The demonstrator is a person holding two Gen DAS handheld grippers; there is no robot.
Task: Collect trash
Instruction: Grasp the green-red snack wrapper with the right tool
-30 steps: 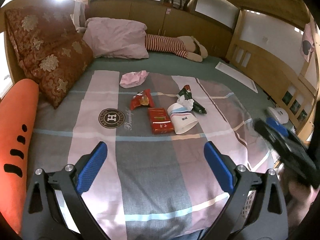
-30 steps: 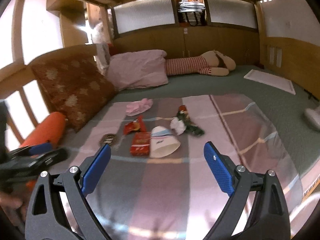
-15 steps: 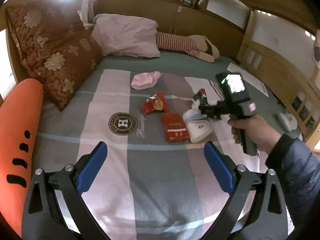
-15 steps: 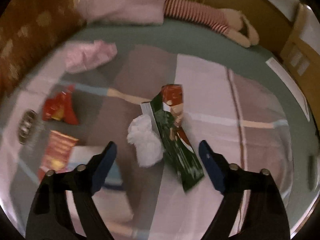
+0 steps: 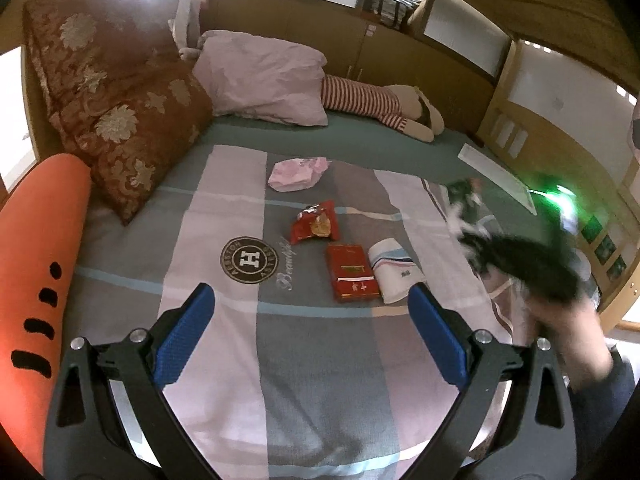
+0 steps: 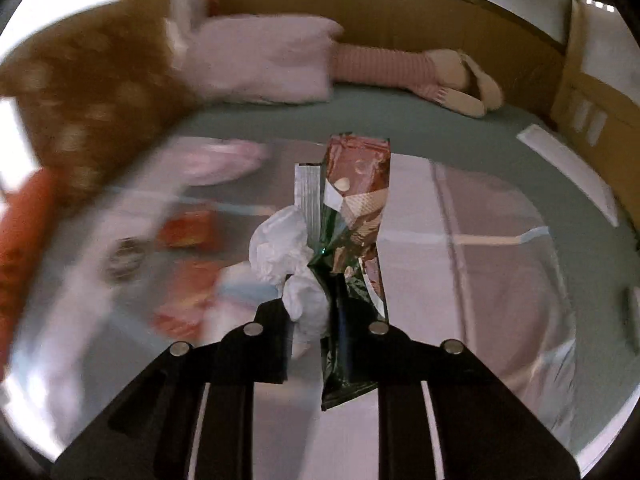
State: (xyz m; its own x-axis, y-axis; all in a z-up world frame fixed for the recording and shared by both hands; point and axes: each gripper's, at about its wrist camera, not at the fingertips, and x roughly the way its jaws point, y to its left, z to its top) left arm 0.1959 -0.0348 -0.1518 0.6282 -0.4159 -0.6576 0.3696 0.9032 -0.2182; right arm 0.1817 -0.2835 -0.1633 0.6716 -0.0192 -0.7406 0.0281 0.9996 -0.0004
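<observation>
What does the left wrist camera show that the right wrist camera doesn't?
Only the left wrist view shows the left gripper, open and empty over the bedspread, and the person's right hand, blurred at the bed's right side. Only the right wrist view shows clearly what the right gripper has just closed on: a green and red snack wrapper and a crumpled white tissue, pinched together. Both show the pink pillow, the striped plush toy, the pink crumpled wrapper and the red packet, though the right view blurs them.
</observation>
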